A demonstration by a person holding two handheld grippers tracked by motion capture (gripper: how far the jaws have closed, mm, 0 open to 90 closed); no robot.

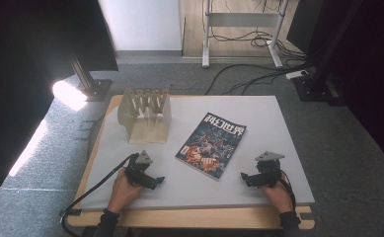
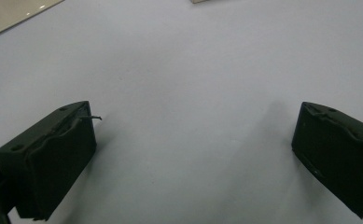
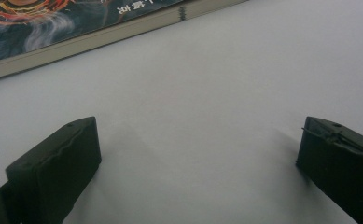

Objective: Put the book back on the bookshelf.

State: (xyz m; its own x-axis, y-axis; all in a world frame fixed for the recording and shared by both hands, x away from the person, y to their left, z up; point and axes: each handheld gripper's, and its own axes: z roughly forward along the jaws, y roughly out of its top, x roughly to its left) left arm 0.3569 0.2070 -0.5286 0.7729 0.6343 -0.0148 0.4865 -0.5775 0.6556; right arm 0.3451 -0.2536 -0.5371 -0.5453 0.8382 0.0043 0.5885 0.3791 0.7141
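On the grey table (image 1: 278,128), going from left to right, a pale wooden rack (image 1: 145,114) with a row of upright slats stands near the far-left corner. In front of it, near the table's front edge, the left gripper (image 1: 159,180) rests low on the surface in the person's left hand (image 1: 123,190). Its jaws are spread wide apart with nothing between them, bare tabletop showing in the gap in the left gripper view.

A magazine (image 1: 211,144) lies flat near the middle of the table, cover up. The cover is dark blue with red and orange artwork and large white characters across its top. Its long axis runs diagonally: the title end points to the far right, the bottom end toward the near left.

To the right, well apart from the magazine, the right gripper (image 1: 244,177) sits on the table in the right hand (image 1: 278,195), jaws likewise released and wide, holding nothing. The right gripper view shows the magazine's (image 3: 53,28) page edge just ahead.
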